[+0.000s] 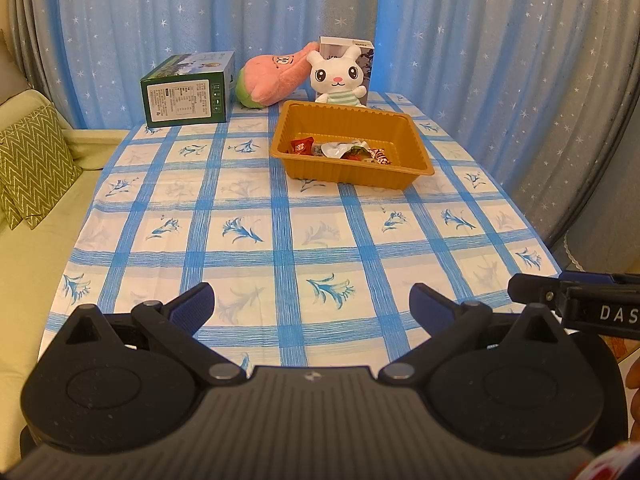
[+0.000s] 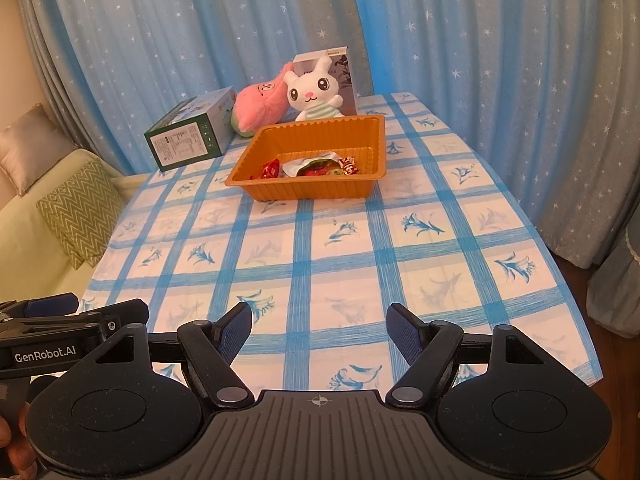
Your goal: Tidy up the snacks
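1. Blue starred curtains (image 1: 200, 20) hang behind a table (image 1: 280, 240) laid with a blue-checked, flower-printed cloth.
2. An orange tray (image 2: 280, 192) sits on the far half of the table, right of centre in the left wrist view and near the middle in the right.
3. Snacks (image 2: 316, 168) lie in the tray's near end: red-wrapped sweets, a white-and-green packet, a twisted foil sweet; the far end is bare.
4. Just behind the tray a white rabbit toy (image 1: 338, 76) sits upright against a pale box (image 1: 346, 43); a pink plush (image 1: 272, 76) leans beside it.
5. Left of the plush a green carton (image 1: 188, 92) lies on its side, apart from the tray.
6. Left gripper (image 1: 312, 304) hovers over the table's near edge, tilted down toward the cloth, jaws apart with nothing between them.
7. Right gripper (image 2: 319, 332) hovers level with it, tilted down alike, jaws apart and empty; its body shows at the right edge of the left wrist view.
8. Both grippers are well apart from the tray.
9. Fingers (image 2: 12, 452) of a hand show at the lower left of the right wrist view.
10. A pale green sofa (image 1: 40, 240) with a zigzag cushion (image 1: 32, 164) stands left of the table.
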The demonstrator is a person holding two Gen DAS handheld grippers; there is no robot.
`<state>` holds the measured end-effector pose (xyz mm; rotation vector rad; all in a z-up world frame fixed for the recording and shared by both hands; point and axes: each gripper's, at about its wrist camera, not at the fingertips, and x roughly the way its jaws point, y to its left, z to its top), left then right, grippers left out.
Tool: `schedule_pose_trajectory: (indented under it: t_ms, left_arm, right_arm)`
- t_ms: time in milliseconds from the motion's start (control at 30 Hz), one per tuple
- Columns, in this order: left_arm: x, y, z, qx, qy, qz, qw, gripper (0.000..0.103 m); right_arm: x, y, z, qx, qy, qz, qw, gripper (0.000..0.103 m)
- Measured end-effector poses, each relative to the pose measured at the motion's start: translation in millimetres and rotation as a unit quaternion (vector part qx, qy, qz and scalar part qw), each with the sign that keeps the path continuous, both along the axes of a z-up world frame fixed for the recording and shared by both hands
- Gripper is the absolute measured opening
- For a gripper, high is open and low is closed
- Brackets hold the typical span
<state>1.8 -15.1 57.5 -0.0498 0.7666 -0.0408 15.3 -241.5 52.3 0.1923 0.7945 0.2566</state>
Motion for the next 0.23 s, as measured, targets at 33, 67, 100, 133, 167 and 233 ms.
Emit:
schedule_pose_trajectory:
  t_ms: [33, 67, 100, 133, 167, 233]
  left_arm:
    - [0.0, 0.2, 0.1, -0.001, 0.0, -0.001, 1.0, 0.103]
    - [-0.1, 0.3, 0.2, -0.002, -0.001, -0.002, 1.0, 0.103]
    - [-1.0, -0.9, -0.4, -0.004, -0.002, -0.002, 1.0, 0.103]
    - [-2.0, -2.0, -0.8, -0.004, -0.004, -0.002, 1.0, 0.103]
    - [-2.6, -3.3, -1.1, -0.004, -0.006, -0.002, 1.0, 0.103]
    - [-3.4, -4.9, -1.6, -0.004, -0.008, -0.003, 1.0, 0.103]
  right_arm:
    - [-0.3, 0.5, 0.1, 0.0, 0.0, 0.0, 1.0, 0.074]
    - [-0.3, 0.4, 0.1, 0.0, 0.0, 0.0, 1.0, 0.074]
    - [0.0, -0.3, 0.0, 0.0, 0.0, 0.0, 1.0, 0.074]
    - [0.0, -0.4, 0.1, 0.0, 0.0, 0.0, 1.0, 0.074]
    - [-0.3, 0.1, 0.2, 0.0, 0.0, 0.0, 1.0, 0.074]
    - [0.0, -0.6, 0.2, 0.0, 0.0, 0.0, 1.0, 0.074]
